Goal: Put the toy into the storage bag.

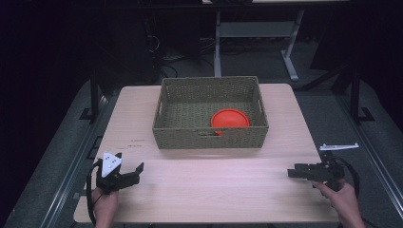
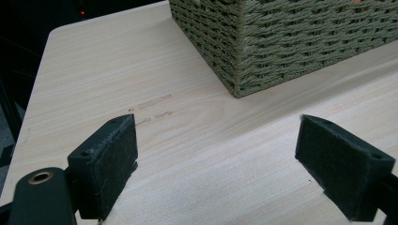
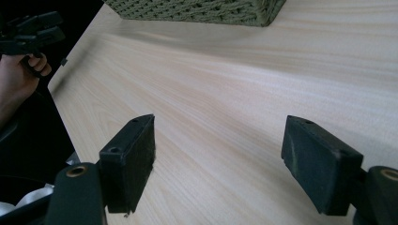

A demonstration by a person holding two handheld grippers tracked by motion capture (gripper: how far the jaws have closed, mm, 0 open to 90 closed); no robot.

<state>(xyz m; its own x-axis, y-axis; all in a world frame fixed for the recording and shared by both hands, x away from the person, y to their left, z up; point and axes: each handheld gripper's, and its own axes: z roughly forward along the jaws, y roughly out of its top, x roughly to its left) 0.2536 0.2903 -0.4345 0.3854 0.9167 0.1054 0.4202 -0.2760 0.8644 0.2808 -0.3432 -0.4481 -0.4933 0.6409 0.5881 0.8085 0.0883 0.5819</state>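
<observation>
Wicker basket (image 1: 210,135) w/ orange plate (image 1: 230,118) mid-table (image 1: 204,190). Left gripper (image 1: 129,174) jaws wide, near-left edge; right gripper (image 1: 295,172) wide too, aimed left, both empty.

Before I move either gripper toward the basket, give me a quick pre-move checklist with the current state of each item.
1. Left gripper open and holding nothing: ok; bare table shows between its jaws.
2. Right gripper open and holding nothing: ok.
3. Both grippers short of the wicker basket, near the front table edge: ok.
4. Orange plate inside the basket, at its front right: ok.
5. Tabletop between grippers and basket free of obstacles: ok.
6. Plate lying flat or leaning on the basket wall: cannot tell.
</observation>
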